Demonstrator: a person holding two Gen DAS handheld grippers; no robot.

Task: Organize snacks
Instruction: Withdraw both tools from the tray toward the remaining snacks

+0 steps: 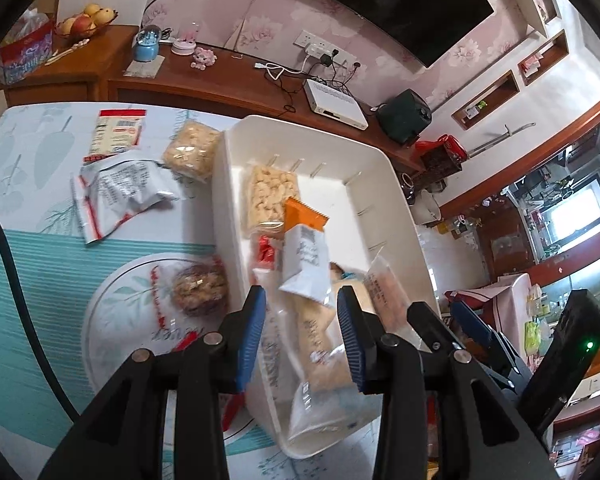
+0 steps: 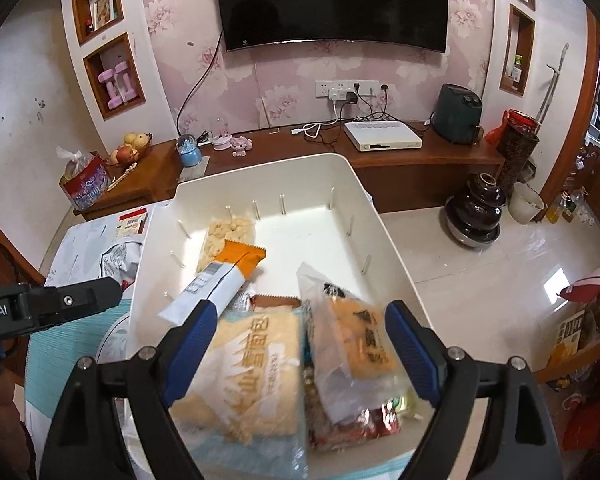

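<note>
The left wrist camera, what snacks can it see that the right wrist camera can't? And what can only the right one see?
Only the left wrist view shows the round brown nut cookie in clear wrap on the table and the pale puffed-rice block beside the bin. Only the right wrist view shows the pink dumbbells in a wall niche. Both show the white plastic bin and the orange-and-white snack bar wrapper inside it.

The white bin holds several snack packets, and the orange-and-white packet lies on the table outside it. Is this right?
Not quite. The orange-and-white packet lies inside the white bin, on top of the other snacks, as the right wrist view shows. The bin does hold several packets.
</note>
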